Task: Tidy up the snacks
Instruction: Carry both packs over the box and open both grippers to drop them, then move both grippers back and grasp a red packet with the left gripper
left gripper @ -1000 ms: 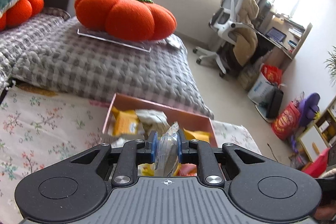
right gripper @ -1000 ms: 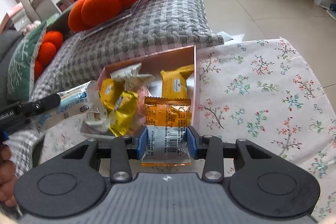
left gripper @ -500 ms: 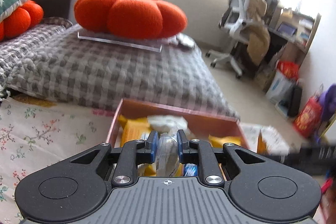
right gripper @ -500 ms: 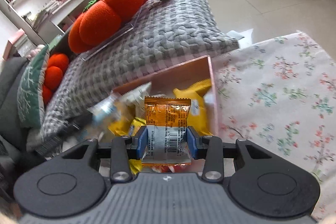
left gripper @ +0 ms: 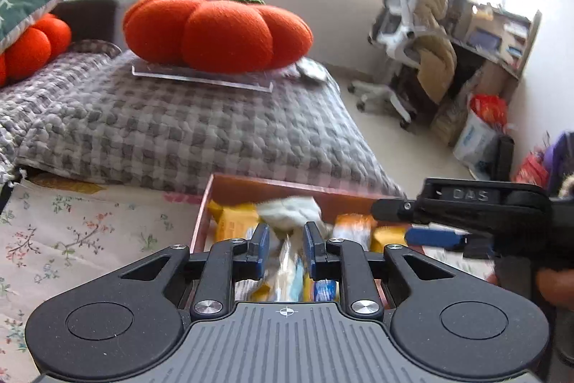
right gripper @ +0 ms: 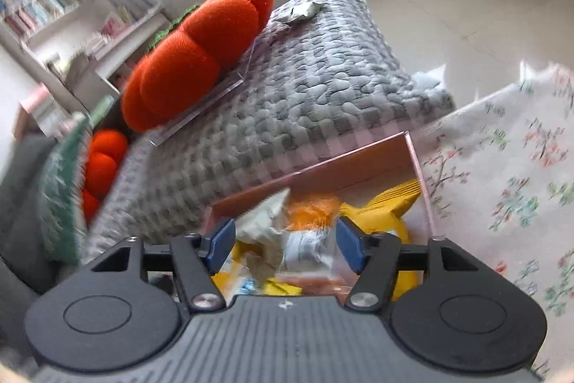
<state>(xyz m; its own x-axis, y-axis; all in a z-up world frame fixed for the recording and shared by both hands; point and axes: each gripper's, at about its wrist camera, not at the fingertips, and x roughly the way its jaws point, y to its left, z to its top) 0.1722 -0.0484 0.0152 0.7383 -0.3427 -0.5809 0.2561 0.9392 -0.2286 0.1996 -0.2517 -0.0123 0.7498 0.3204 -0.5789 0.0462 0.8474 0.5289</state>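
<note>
A pink-brown box [left gripper: 287,185] holding several yellow and white snack packets stands on the floral cloth, just ahead of both grippers. My left gripper [left gripper: 286,250] hangs over the box's near side. Its jaws are opening, and a clear packet with blue print [left gripper: 290,266] sits loose and low between the pads. My right gripper [right gripper: 286,239] is over the same box [right gripper: 323,167] with its jaws opening wide. The orange packet [right gripper: 308,236] is blurred between them, free of both pads. In the left wrist view the right gripper [left gripper: 405,221] reaches in from the right.
A grey checked cushion [left gripper: 179,131] lies right behind the box, with an orange pumpkin pillow [left gripper: 215,27] on a clear board on top. The floral cloth [right gripper: 502,167] spreads to the box's sides. A person's hand [left gripper: 552,282] holds the right gripper. An office chair [left gripper: 405,34] stands far back.
Both grippers moved in over the box. The right jaws spread and let the orange packet go. The clear packet slid lower between the left pads.
</note>
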